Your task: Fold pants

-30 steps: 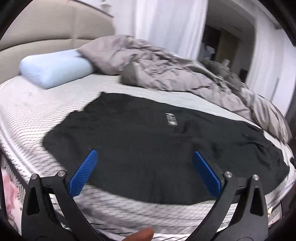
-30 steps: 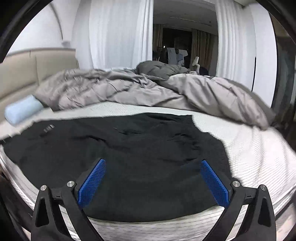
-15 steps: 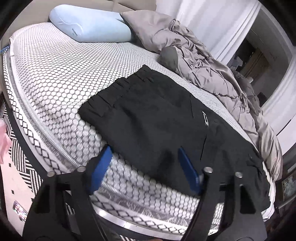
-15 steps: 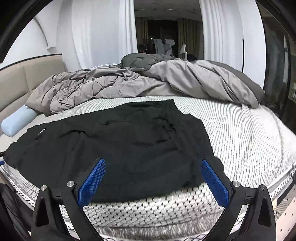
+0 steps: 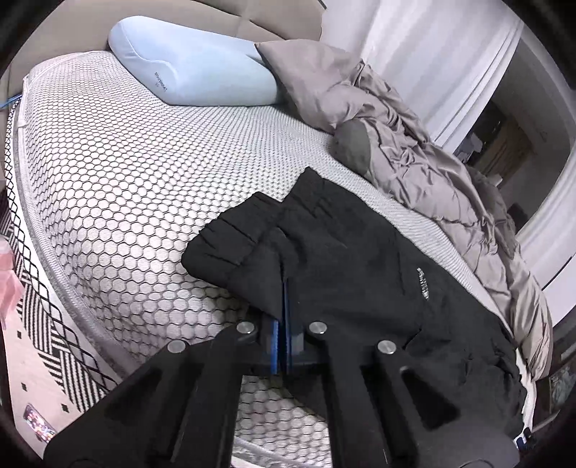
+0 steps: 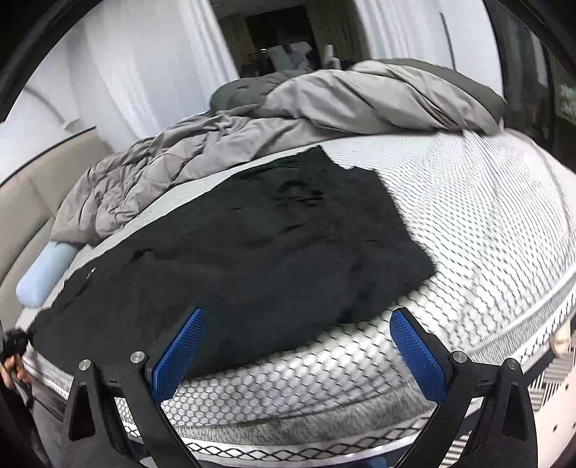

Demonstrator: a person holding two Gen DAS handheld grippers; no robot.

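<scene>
Your left tongs (image 5: 284,302) have just been closing, and now their blue pads are squeezed together on the near edge of the black pants (image 5: 360,288), close to the bunched-up end. The cloth is pinched between them. Only the left view shows this grip up close. It also shows a tiny white label (image 5: 422,284) on the pants and the whole light blue pillow (image 5: 190,72) up by the beige headboard (image 5: 72,32).

Your right tongs (image 6: 298,345) are wide open with nothing in them. They hang over the near edge of the bed, at the other end of the pants. The blue pads (image 6: 180,352) do not touch the cloth, as far as the blur lets you tell.

The pants lie flat along the near side of the white mattress with a honeycomb pattern (image 6: 486,223). The right view shows them spread out from end to end, which the left view does not. It also shows how the crumpled grey blanket (image 6: 252,144) runs along the far side of the bed. At the far left edge of that view you can just see your left tongs at the pants' end, small and dark.
</scene>
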